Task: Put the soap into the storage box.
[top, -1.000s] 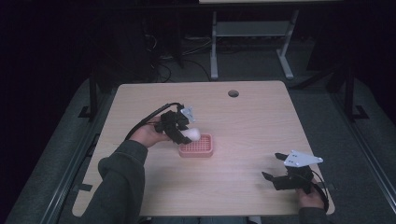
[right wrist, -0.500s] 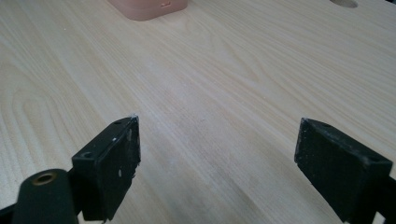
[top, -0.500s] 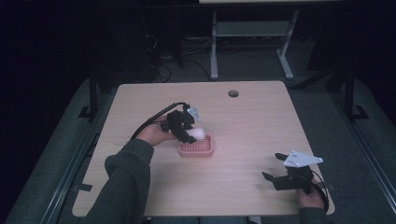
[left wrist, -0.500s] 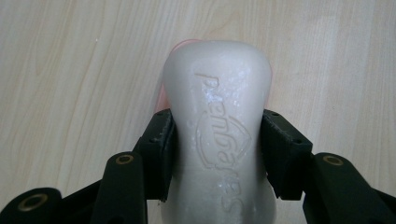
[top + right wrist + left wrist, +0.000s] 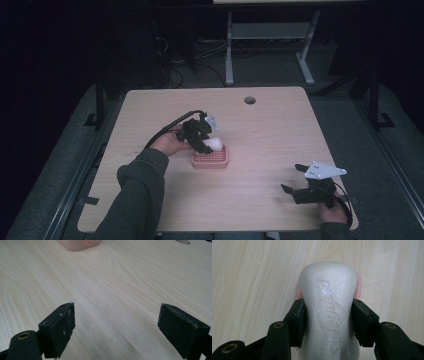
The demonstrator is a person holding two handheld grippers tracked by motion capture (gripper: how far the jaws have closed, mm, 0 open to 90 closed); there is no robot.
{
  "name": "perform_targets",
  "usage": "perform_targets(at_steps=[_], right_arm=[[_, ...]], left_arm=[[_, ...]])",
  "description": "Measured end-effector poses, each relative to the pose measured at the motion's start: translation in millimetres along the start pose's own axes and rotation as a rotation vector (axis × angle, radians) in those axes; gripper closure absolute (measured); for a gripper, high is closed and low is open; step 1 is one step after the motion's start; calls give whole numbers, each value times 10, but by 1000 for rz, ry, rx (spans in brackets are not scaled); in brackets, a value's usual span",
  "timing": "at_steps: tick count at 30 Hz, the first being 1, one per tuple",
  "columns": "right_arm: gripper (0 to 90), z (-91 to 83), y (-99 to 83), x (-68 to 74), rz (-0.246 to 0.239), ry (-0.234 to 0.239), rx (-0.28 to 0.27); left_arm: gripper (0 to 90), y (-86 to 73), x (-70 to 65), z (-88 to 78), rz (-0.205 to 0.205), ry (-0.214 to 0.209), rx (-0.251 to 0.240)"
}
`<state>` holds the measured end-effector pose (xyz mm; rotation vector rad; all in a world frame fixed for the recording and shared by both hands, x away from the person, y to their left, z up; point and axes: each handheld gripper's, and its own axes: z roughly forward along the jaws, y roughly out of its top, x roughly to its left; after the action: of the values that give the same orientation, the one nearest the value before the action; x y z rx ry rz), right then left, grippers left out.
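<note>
Resting at the desk's (image 5: 260,130) five o'clock corner, the right hand-held gripper (image 5: 295,181) has its two black jaws spread wide over bare, pale wood-grain. Toward the centre, at about nine o'clock, the left hand-held gripper (image 5: 207,145) pinches one smooth, rounded white soap bar (image 5: 329,312) with embossed lettering. The bar sits directly above one pink, square, grid-topped soap dish (image 5: 210,159); whether they touch is unclear. One round cable hole (image 5: 249,100) lies at twelve o'clock.

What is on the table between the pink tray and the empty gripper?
Nothing. In the high view, only bare wood lies between the pink tray and the right gripper; the right gripper view shows it too.
</note>
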<state>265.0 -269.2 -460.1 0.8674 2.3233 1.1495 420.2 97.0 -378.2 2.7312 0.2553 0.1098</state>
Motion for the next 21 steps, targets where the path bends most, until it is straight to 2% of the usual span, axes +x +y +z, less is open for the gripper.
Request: perform_targets(at_steps=[6,21], right_arm=[[136,-6,-2,8,20,4,-3],[136,-12,-5,-2,18,3,-10]], left_arm=[[494,9,16,60,-5,-5,4],[493,-5,73,226,-18,-39,37]])
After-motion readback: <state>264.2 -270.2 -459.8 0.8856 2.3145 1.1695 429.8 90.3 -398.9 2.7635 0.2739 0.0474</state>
